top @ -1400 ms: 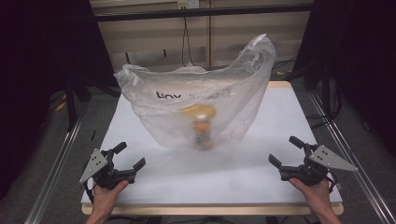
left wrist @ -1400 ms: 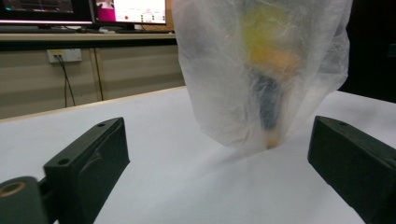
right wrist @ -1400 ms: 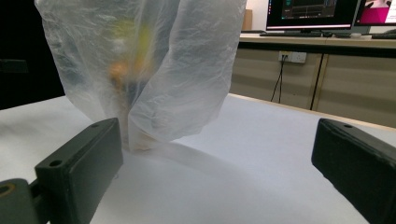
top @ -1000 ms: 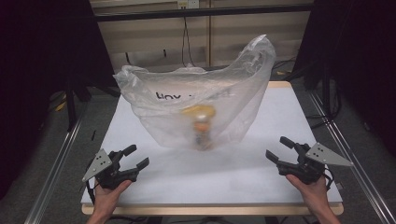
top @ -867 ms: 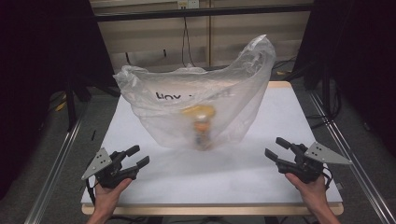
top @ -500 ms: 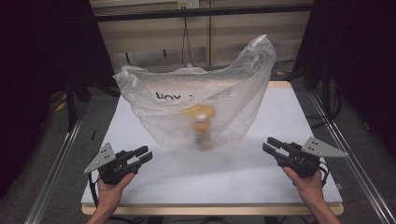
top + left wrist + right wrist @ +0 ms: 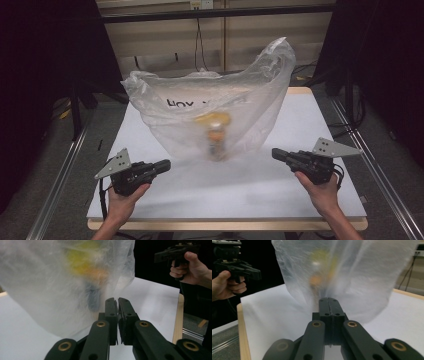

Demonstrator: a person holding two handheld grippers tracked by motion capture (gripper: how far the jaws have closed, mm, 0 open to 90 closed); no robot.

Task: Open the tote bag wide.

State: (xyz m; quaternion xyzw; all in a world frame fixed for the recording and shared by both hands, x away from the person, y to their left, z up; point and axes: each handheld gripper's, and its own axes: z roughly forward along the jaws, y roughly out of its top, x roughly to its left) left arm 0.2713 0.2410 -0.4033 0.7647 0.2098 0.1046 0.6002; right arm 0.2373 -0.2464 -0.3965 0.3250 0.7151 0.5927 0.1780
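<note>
2 tools pressed together before a plastic bag

The left tool (image 7: 162,165) and right tool (image 7: 278,154) have just been closing with nothing between their jaws; the bag (image 7: 220,107), a bottle (image 7: 217,140) inside, stands ahead of both and between them on the bench (image 7: 300,107).

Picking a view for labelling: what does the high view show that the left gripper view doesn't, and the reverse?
High view alone: the whole white rectangular table, the dark printed lettering on the bag, and the left gripper from outside.

Left gripper view alone: that gripper's black fingers close up, shut with nothing between them.

Both: the crumpled clear plastic bag standing on the table with a blurred yellow-topped bottle inside, and the right gripper in a hand.
</note>
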